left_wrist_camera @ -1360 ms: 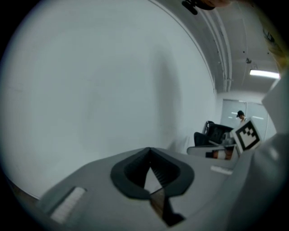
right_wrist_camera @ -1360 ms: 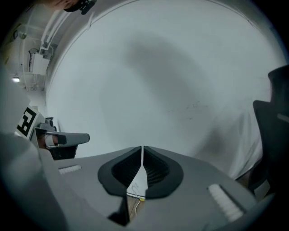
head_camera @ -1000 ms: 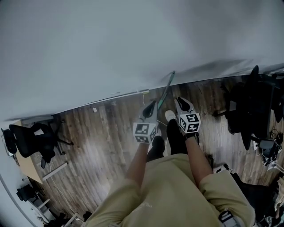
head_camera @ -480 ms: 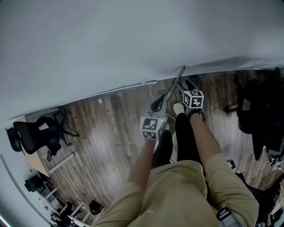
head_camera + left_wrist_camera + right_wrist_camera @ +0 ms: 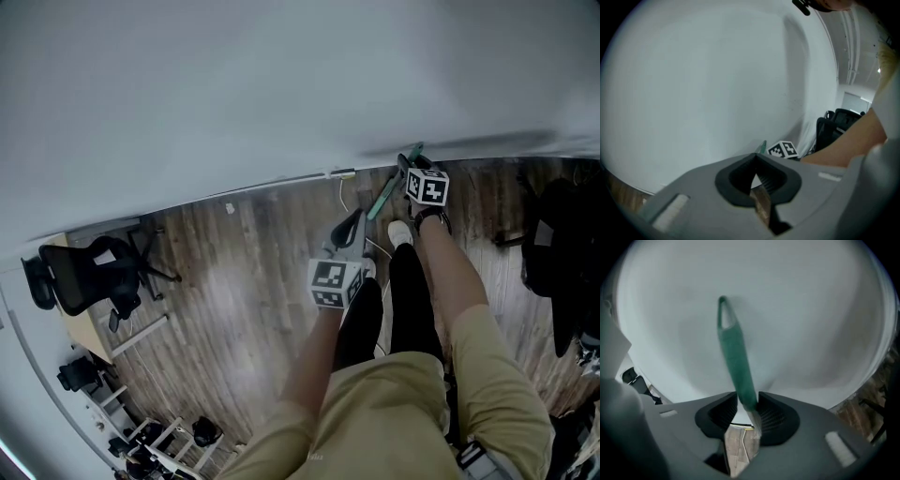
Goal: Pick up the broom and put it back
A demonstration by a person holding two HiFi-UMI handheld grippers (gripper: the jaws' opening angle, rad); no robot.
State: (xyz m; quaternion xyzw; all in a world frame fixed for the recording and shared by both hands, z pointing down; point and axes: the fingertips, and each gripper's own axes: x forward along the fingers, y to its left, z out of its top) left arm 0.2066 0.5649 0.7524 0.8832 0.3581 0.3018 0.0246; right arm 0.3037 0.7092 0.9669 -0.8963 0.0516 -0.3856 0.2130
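Green plastic is sleeving the upper handle of the broom (image 5: 736,362), which is appearing to lean against the white wall (image 5: 234,84) with its hanging loop uppermost. Its lower part is running down toward the wooden floor (image 5: 234,281) at the wall's foot, and the bristle end is not showing. Judging from this, the pick-up is done and the broom is standing at the wall, so the task is looking nearly finished. What is left is letting go and making sure the handle is resting safely on the wall. The right gripper (image 5: 746,396) is reaching out to the wall on a stretched arm and angling downward, its marker cube (image 5: 427,186) close to the wall. Its jaws have just been closing and are standing narrowly apart around the handle, where the green sleeve is giving way to bare metal. The handle is lying against one pad with a sliver of gap on the other side, loosely enclosed and not clamped. The left gripper (image 5: 756,157) is hanging farther back from the wall, pointing toward it, jaws together at the tips and holding nothing.
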